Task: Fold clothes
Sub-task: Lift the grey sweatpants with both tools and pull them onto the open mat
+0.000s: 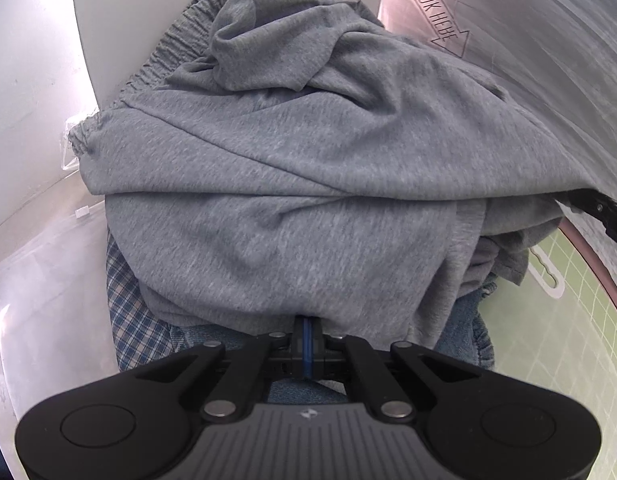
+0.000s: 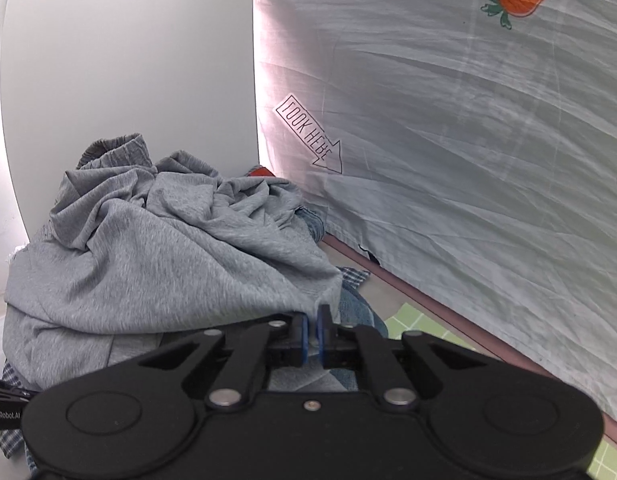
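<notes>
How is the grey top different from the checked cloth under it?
The grey garment is plain, while the checked cloth has blue and white squares. The grey garment sits on top of the pile, crumpled and mostly showing; the checked cloth lies underneath, only an edge peeking out. Both are soft clothes in one heap.

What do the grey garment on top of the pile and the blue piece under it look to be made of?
Grey garment: looks like soft heathered jersey knit, matte, with fine flecks, limp folds and a gathered elastic waistband. Blue piece: probably denim, with a faded, mottled blue weave; only little of it shows.
</notes>
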Tool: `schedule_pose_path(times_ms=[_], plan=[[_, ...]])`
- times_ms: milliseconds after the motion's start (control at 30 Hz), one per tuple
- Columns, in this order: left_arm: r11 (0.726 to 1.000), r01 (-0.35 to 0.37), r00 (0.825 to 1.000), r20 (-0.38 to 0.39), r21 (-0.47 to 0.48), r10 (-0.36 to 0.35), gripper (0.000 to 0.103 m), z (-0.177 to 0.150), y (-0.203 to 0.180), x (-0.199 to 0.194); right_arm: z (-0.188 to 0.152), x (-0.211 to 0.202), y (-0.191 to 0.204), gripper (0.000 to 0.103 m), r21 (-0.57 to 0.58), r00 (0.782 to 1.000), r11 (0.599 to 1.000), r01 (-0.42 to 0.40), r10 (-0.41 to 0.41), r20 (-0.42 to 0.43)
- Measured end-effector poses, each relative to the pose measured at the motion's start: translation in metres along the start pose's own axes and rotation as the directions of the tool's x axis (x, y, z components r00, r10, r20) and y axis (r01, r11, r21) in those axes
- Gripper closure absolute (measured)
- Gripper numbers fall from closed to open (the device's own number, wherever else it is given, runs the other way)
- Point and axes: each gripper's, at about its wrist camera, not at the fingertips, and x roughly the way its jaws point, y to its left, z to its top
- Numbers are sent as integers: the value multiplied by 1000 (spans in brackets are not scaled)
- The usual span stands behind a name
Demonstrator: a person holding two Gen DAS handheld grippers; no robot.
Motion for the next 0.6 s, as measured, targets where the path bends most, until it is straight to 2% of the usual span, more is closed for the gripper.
schedule_pose_path(times_ms=[167, 333, 467, 600], plan=[[996, 60, 997, 38, 60, -62, 103, -19, -24, -31, -5, -31, 1, 99, -2, 999, 1000, 30, -30, 39], [990, 105, 992, 63, 91, -111, 103, -33, -45, -58, -16, -75, -6, 100, 48, 990, 993, 108, -112, 83], [992, 117, 989, 80, 51, -121, 103, -44, -41, -79, -33, -121, -29, 100, 111, 973, 975, 191, -203, 107], [990, 144, 986, 86, -4, -143, 101, -52, -33, -85, -58, -171, -62, 100, 191, 943, 937, 293, -316, 107]])
